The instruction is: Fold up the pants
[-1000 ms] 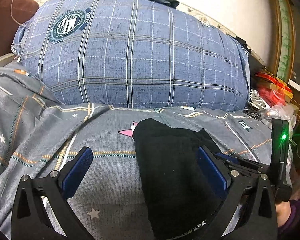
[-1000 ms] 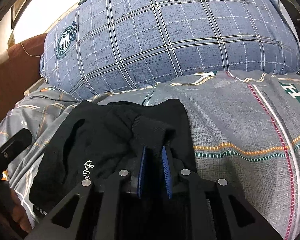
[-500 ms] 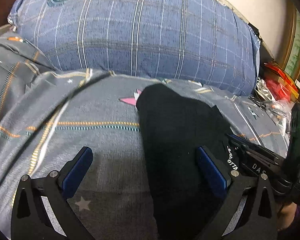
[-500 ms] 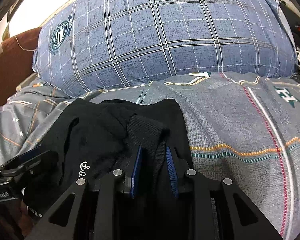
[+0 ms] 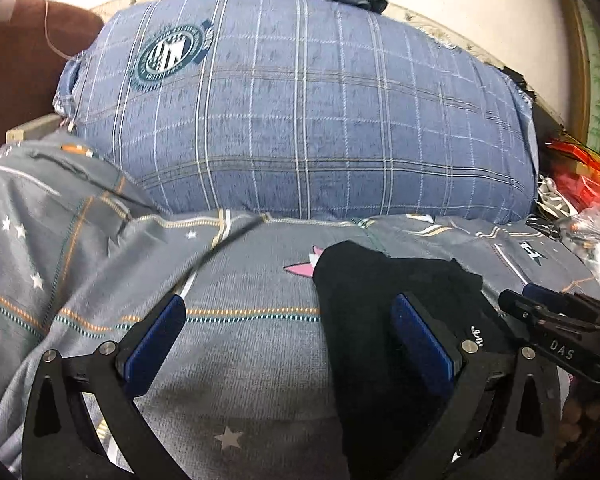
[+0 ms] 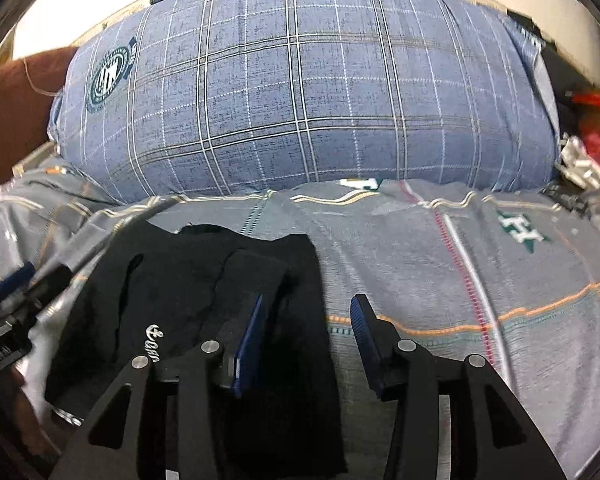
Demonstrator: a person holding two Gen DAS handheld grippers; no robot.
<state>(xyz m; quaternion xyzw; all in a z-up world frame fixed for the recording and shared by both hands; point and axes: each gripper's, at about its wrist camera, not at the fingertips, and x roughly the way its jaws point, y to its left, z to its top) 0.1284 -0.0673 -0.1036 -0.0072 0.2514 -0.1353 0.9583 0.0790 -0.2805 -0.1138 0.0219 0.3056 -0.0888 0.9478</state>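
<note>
The black pants (image 6: 204, 320) lie folded on the grey bedspread (image 6: 440, 280) at the lower left of the right view, and both the right gripper (image 6: 306, 320), whose jaws have just been opening, and the left gripper (image 5: 288, 332) are open and holding nothing, so lift them straight up so the fold stays neat.

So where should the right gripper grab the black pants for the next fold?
Probably the right-hand edge of the black pants, approached from the bare bedsheet side. That edge lies flat and exposed, right between the fingers of the right gripper, whose jaws have just been opening.
</note>
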